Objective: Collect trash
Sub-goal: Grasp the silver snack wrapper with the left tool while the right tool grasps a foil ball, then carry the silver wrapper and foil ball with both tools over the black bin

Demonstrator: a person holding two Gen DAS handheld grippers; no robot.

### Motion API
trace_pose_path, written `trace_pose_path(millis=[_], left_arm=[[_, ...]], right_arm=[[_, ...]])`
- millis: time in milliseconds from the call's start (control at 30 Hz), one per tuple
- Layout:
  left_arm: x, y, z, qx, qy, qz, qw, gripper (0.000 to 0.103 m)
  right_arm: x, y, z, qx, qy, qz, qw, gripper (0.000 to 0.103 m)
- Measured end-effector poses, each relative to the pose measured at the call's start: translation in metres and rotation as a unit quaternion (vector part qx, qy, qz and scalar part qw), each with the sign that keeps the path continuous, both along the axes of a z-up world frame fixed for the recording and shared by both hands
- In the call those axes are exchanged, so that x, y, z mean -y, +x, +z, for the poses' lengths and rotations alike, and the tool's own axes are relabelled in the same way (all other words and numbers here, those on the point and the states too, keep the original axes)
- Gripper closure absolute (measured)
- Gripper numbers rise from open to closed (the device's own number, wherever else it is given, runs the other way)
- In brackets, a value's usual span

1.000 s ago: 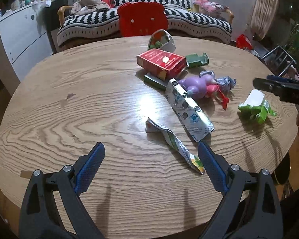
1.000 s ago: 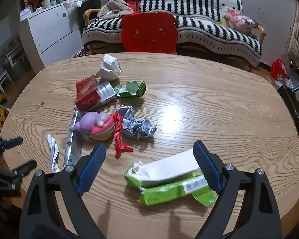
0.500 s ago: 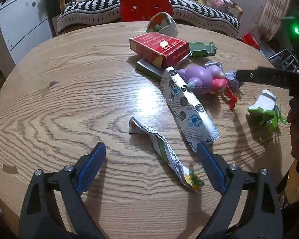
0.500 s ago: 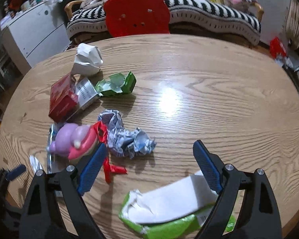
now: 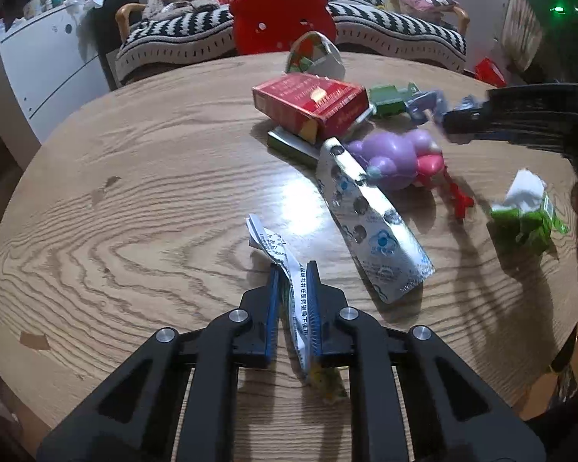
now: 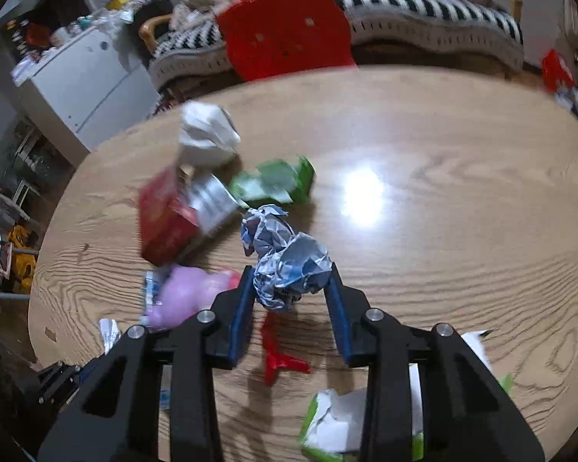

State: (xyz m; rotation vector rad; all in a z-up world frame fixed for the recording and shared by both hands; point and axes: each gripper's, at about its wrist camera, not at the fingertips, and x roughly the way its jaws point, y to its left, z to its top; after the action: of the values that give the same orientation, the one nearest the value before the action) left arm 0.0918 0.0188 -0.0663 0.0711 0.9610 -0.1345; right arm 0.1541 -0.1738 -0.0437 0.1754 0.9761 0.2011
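The left gripper, wide open half a second ago, now has its jaws closed on the twisted wrapper lying on the counter; the wrapper carries blue Chinese print, too small to read. The right gripper, open over the green packet before, now has its jaws pinching the crumpled foil ball beside the purple toy. The red box bears gold lettering, illegible.

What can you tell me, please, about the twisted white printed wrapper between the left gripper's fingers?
The twisted white printed wrapper is a thin crinkled foil-like strip with dark lettering and a yellow-green end. It lies lengthwise on the wooden table, its middle pinched between the blue pads of the left gripper, both ends sticking out.
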Motion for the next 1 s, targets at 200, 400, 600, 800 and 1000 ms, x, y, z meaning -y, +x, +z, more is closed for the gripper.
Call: trace_pose_path(millis=[200, 400, 600, 800, 1000], left_arm=[[-0.002, 0.001, 0.015, 0.013, -0.004, 0.015, 0.9998, 0.090], [0.027, -0.012, 0.040, 0.037, -0.022, -0.010, 0.9990, 0.090], [0.093, -0.037, 0.057, 0.059, -0.039, -0.066, 0.9953, 0.090], [0.185, -0.073, 0.061, 0.071, -0.060, -0.144, 0.9852, 0.090], [0.275, -0.115, 0.045, 0.061, -0.066, -0.218, 0.9719, 0.090]], right_arm=[[0.011, -0.027, 0.024, 0.034, -0.018, 0.018, 0.999, 0.067], [0.045, -0.071, 0.046, 0.061, -0.038, 0.015, 0.997, 0.067], [0.106, -0.128, 0.051, 0.072, -0.063, -0.004, 0.995, 0.067], [0.197, -0.192, 0.043, 0.071, -0.071, -0.063, 0.993, 0.067], [0.286, -0.256, 0.018, 0.052, -0.071, -0.128, 0.988, 0.066]])
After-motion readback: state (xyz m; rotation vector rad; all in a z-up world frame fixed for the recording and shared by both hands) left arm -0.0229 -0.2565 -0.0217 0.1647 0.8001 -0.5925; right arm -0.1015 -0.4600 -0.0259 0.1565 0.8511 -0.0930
